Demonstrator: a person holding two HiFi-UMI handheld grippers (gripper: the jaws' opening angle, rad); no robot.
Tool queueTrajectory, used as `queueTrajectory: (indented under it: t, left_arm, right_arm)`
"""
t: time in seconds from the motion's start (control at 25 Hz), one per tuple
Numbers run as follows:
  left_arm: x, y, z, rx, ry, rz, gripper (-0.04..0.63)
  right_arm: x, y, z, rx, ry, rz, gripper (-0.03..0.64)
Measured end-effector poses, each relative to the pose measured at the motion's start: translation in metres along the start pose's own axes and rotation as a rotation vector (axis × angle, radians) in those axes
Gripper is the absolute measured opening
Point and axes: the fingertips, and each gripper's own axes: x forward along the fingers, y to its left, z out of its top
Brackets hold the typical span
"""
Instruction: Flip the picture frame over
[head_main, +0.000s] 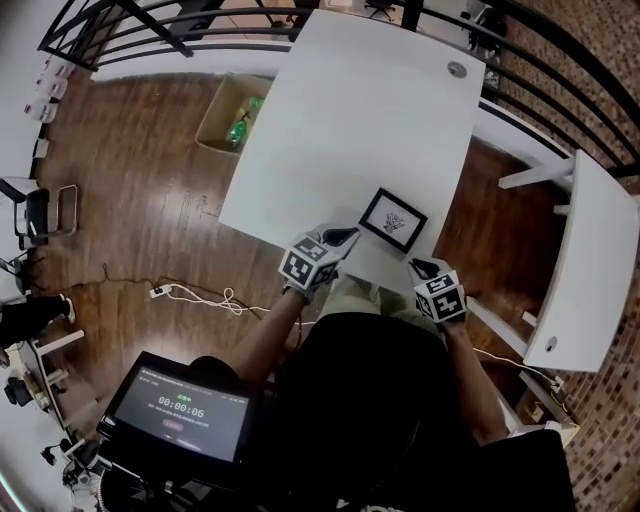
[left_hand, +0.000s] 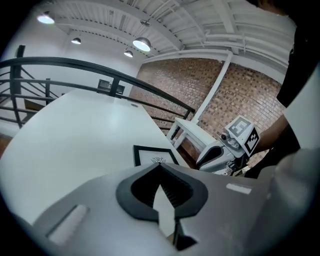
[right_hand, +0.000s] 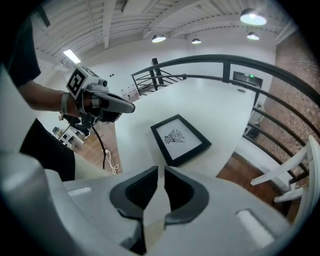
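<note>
Frame: black rectangular picture frame (head_main: 393, 220) w/ white sheet and a small dark line drawing lies flat, picture side up, on the white rectangular table (head_main: 370, 110), close to the near edge. No caption or print legible on the drawing.

L gripper (head_main: 345, 237) is just beside the frame's left corner, apart from it as far as the head view shows. Its dark fingertips meet, nothing between them. Marker cube on it carries black-and-white square codes, no letters.

R gripper (head_main: 415, 265) sits near the frame's near-right side, at the table edge, not touching the frame. Its own view shows the pads a narrow slit apart, w/ only bare tabletop seen through the gap. Same kind of coded cube on top.

Dark-framed screen (head_main: 180, 408) at lower left of the head view shows green digits, approx. 00:00:06; the smaller print is too small to read.

Open cardboard box (head_main: 225, 110) w/ green contents stands on the wood floor left of the table. White cable (head_main: 200, 295) lies coiled on the floor nearby.
</note>
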Motion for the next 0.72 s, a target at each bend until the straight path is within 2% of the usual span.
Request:
queueTrajectory:
  t: [0.12,0.28,0.36,0.72]
  left_arm:
    - [0.008,0.008,-0.007,0.008,0.057,0.009,0.014]
    - [0.024,0.016,-0.019,0.061,0.157,0.027,0.015]
    - [0.033,0.019,-0.027,0.081,0.211,0.024,0.064]
    - [0.054,0.031,-0.042,0.164,0.356,0.034,0.107]
  right_arm:
    - [0.008,0.000,-0.006,0.015,0.032,0.017,0.044]
    - [0.016,-0.005,-0.013,0.027,0.057,0.034,0.085]
    - [0.019,-0.007,-0.014,0.041,0.062,0.045,0.087]
    - [0.029,-0.017,-0.015,0.064,0.082,0.075,0.089]
